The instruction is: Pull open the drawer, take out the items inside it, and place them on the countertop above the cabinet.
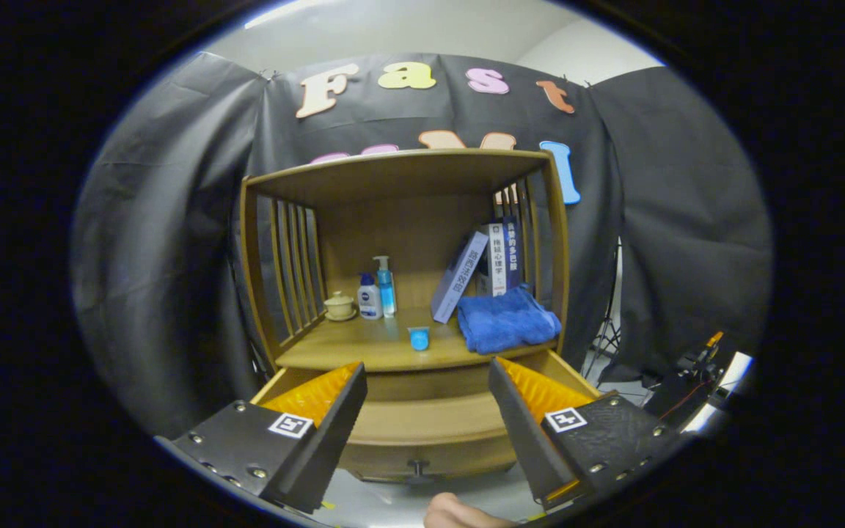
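Currently gripper (426, 411) fingers spread, holding nothing, above the open drawer (430, 422); blue cup (419, 338) already near countertop (364, 352) front edge.

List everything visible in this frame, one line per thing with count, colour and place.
cabinet: 1, brown wood, ahead of the fingers
drawer: 1, wood, pulled open below the countertop
small cup: 1, blue, countertop front
towel: 1, blue, folded, countertop right
books: about 3, white and blue, behind the towel, one leaning
bottles: 2, white and blue, countertop left
lidded cup: 1, cream, left of the bottles
hand: part, below the drawer
gripper: 1, fingers open, empty
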`<state>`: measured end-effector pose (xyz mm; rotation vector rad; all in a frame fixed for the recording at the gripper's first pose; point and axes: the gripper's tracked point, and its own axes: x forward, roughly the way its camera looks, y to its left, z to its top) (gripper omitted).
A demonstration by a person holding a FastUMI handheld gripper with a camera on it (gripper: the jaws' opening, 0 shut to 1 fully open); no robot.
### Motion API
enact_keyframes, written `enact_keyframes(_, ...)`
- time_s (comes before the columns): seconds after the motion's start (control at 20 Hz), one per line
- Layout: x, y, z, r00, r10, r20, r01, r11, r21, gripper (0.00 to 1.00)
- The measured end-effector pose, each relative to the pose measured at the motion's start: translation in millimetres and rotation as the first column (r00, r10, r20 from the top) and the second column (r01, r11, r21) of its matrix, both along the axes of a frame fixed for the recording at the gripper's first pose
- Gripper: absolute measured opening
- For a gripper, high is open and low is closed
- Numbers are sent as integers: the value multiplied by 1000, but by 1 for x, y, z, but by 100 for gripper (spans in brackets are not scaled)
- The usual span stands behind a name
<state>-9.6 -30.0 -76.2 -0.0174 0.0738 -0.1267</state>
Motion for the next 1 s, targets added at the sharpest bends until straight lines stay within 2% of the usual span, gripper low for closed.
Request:
enact_keyframes(0.3,-31,-5,-79,999,0,-43,-5,995,-95,99)
enact_keyframes(0.55,-67,13,-130,997,54,-57,-56,998,-30,99)
enact_keyframes(1.0,-40,38,-172,990,94,-105,-100,993,-59,99)
